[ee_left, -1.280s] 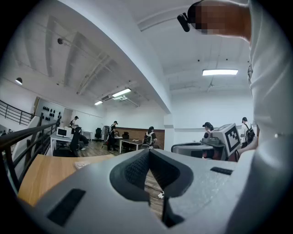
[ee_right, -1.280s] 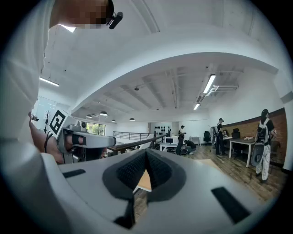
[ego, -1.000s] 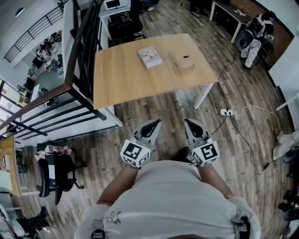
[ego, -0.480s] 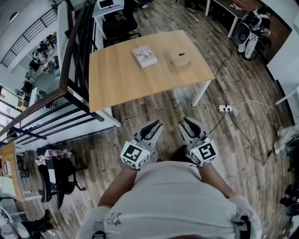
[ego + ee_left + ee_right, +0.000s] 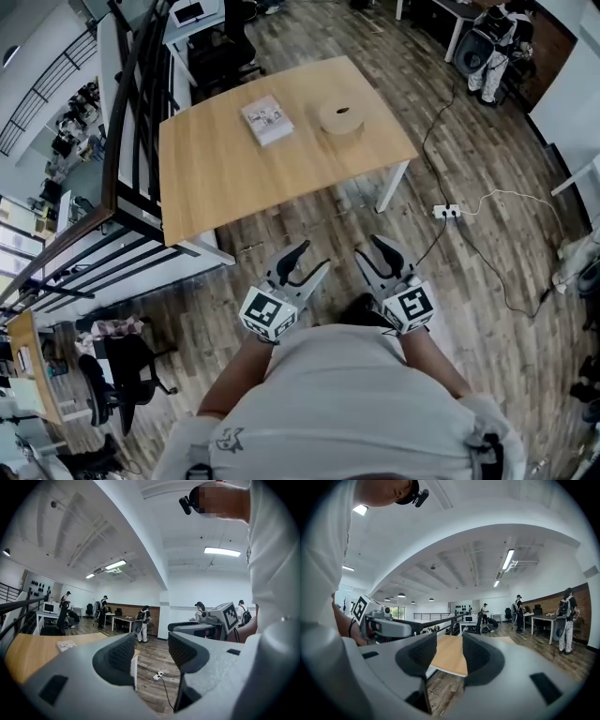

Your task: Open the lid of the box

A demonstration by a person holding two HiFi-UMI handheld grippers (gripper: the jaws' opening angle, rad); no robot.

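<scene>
A light wooden table (image 5: 234,164) stands ahead of me on the wood floor. On its far half lie a flat white box (image 5: 267,120) and a round wooden box (image 5: 341,118) with a lid. Both grippers are held low in front of my body, well short of the table. The left gripper (image 5: 310,258) is open, and so is the right gripper (image 5: 371,249); the jaws of both have just been opening, with nothing between them. In the left gripper view the left gripper (image 5: 151,654) points past the table's corner, with the flat white box (image 5: 65,645) at the left. The right gripper (image 5: 449,654) faces the table (image 5: 449,662).
A black railing (image 5: 131,122) runs along the table's left side. A power strip (image 5: 442,212) with trailing cables lies on the floor to the right. An office chair (image 5: 117,361) stands at my lower left. People (image 5: 491,47) and desks are at the far right.
Both grippers' jaws have gone from shut to open. I have stepped nearer the table, which has shifted left and down in the head view.
</scene>
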